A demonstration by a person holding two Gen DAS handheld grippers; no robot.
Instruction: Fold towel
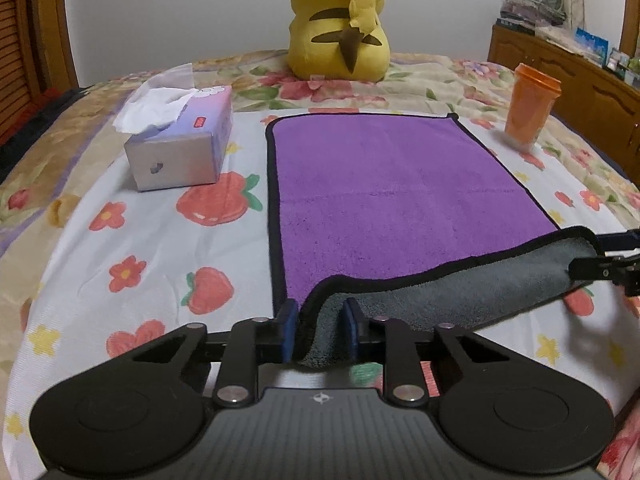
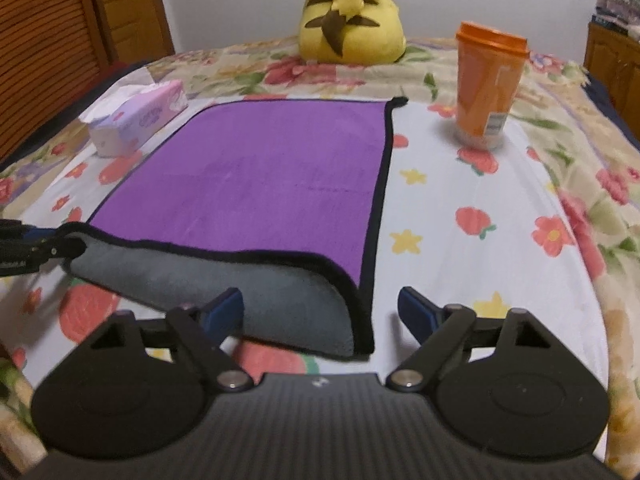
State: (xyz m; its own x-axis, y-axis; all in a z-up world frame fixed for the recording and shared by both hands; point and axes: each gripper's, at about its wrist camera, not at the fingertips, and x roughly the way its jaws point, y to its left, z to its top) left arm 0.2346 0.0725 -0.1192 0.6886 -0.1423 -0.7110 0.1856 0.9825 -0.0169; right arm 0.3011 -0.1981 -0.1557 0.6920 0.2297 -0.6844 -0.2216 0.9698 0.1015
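A purple towel (image 1: 400, 184) with black trim and a grey underside lies flat on the bed; it also shows in the right wrist view (image 2: 272, 176). Its near edge is lifted and curled over, grey side up. My left gripper (image 1: 320, 328) is shut on the towel's near left corner. My right gripper (image 2: 320, 312) is open, its jaws wide apart around the near right corner (image 2: 344, 320), not touching it. In the left wrist view the right gripper (image 1: 600, 268) shows at the towel's right end.
A tissue box (image 1: 180, 140) stands left of the towel. An orange cup (image 2: 488, 84) stands to the right. A yellow plush toy (image 1: 340, 20) sits at the far end of the floral bedsheet (image 1: 120, 240). A wooden cabinet (image 1: 568, 80) stands far right.
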